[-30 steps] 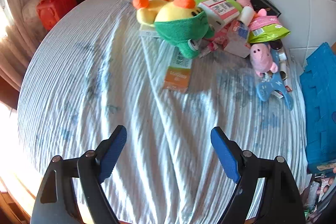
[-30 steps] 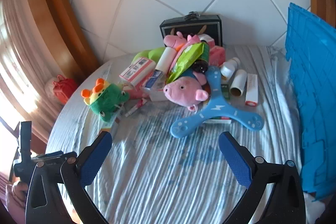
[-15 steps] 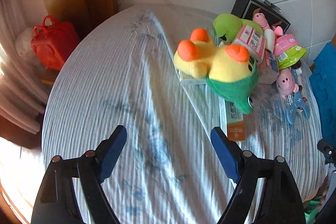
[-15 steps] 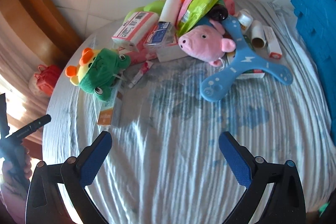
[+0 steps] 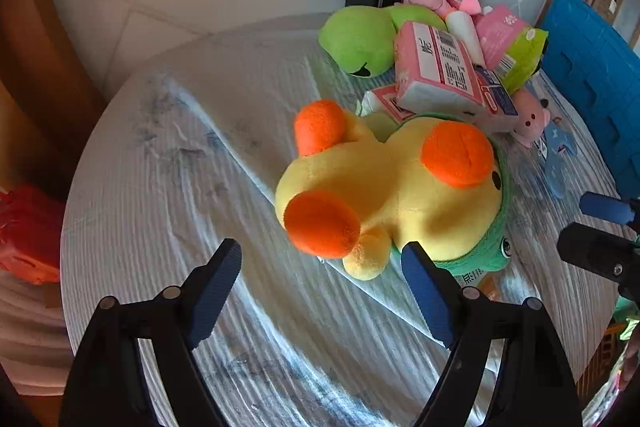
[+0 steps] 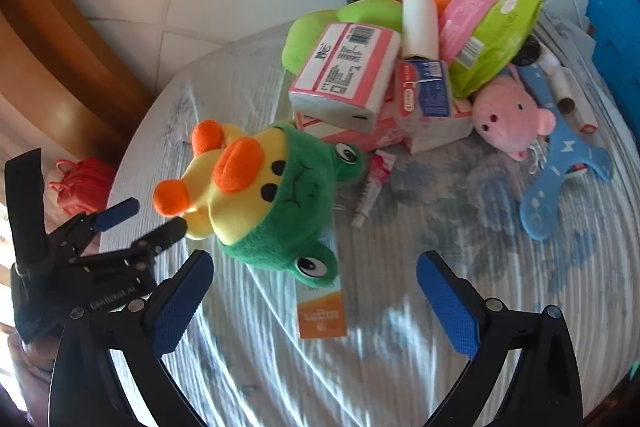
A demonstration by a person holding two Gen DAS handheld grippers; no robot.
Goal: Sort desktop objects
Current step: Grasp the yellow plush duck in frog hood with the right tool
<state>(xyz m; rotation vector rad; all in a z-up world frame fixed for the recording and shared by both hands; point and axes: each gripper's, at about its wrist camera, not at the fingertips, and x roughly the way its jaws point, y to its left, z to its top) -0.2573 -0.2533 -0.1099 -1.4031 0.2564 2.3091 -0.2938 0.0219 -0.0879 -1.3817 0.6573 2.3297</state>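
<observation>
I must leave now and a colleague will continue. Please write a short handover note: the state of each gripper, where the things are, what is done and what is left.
Left gripper: open, holds nothing, close in front of the yellow duck plush in a green frog hood.
Right gripper: open, holds nothing, above the striped tablecloth, facing the pile.
The duck plush lies on an orange-ended box. Behind it are the pink tissue pack, the green plush, the pink pig plush, the blue boomerang toy and a small tube.
Done: nothing looks sorted; all lies in one pile.
Left: everything. The duck plush is probably first.
</observation>
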